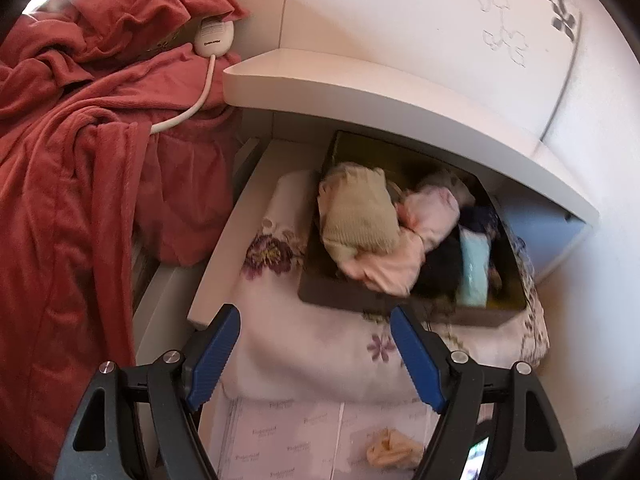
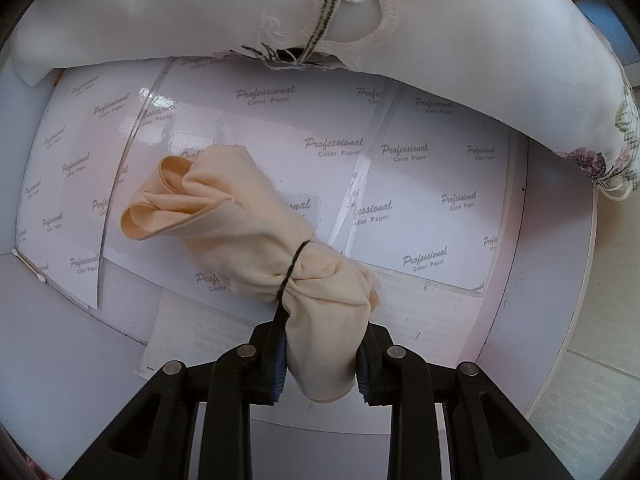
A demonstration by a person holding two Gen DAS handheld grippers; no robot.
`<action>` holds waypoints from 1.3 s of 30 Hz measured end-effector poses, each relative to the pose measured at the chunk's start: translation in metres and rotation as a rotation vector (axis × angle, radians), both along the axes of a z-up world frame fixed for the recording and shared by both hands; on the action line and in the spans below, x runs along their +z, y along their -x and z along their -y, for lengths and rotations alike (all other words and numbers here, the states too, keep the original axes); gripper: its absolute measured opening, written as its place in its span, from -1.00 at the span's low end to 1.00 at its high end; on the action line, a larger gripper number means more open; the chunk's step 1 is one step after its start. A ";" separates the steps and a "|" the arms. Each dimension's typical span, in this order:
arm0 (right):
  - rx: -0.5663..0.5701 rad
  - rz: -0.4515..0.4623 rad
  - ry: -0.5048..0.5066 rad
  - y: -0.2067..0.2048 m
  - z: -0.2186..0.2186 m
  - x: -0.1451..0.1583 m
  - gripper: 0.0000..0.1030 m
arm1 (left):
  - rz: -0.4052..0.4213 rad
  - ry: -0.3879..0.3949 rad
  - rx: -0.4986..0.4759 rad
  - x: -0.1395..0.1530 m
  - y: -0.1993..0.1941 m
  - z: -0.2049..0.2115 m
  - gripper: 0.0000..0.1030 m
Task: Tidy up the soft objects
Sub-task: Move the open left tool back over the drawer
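A dark box (image 1: 340,300) lies on a floral cushion (image 1: 320,344) inside an open white drawer (image 1: 224,264). It holds a beige knit piece (image 1: 360,216), a pink garment (image 1: 404,256), dark cloth and a light blue piece (image 1: 474,268). My left gripper (image 1: 314,312) hangs open in front of the box with nothing between its blue pads (image 1: 216,352). A peach cloth bundle (image 2: 248,220), tied with a black band (image 2: 294,268), is clamped at one end by my right gripper (image 2: 322,356), which is shut. The same bundle (image 1: 394,450) shows at the bottom of the left wrist view.
Printed sheets of paper (image 2: 420,184) line the drawer floor under the bundle. A red blanket (image 1: 72,184) is heaped at the left with a white corded controller (image 1: 214,36) on it. A white shelf top (image 1: 380,108) overhangs the drawer's back. A cotton swab (image 2: 30,266) lies at the left.
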State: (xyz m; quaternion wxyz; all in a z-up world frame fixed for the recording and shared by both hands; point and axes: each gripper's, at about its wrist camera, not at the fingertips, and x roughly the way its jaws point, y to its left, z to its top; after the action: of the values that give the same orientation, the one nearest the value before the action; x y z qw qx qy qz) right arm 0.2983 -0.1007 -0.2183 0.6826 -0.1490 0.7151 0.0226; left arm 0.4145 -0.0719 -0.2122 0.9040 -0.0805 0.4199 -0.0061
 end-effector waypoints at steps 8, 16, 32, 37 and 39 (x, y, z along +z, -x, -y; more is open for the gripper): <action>0.001 0.001 -0.001 0.000 0.000 0.000 -0.45 | -0.055 -0.002 -0.013 -0.010 0.030 0.004 0.53; -0.003 0.002 -0.004 0.000 0.000 0.001 -0.45 | -0.184 -0.017 0.001 -0.041 0.048 0.003 0.53; -0.019 0.011 -0.034 0.001 0.013 0.006 -0.46 | -0.548 -0.143 -0.124 -0.149 0.069 0.024 0.53; -0.024 0.012 -0.039 0.001 0.014 0.007 -0.46 | -0.565 -0.176 -0.189 -0.163 0.074 0.038 0.54; -0.038 0.015 -0.051 0.001 0.017 0.008 -0.48 | -0.561 -0.197 -0.207 -0.166 0.075 0.042 0.54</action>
State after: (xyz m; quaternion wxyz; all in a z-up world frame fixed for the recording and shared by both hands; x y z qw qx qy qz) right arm 0.2972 -0.1173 -0.2098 0.6918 -0.1182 0.7118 0.0265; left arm 0.3395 -0.1135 -0.3780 0.7510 0.0518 0.6573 -0.0349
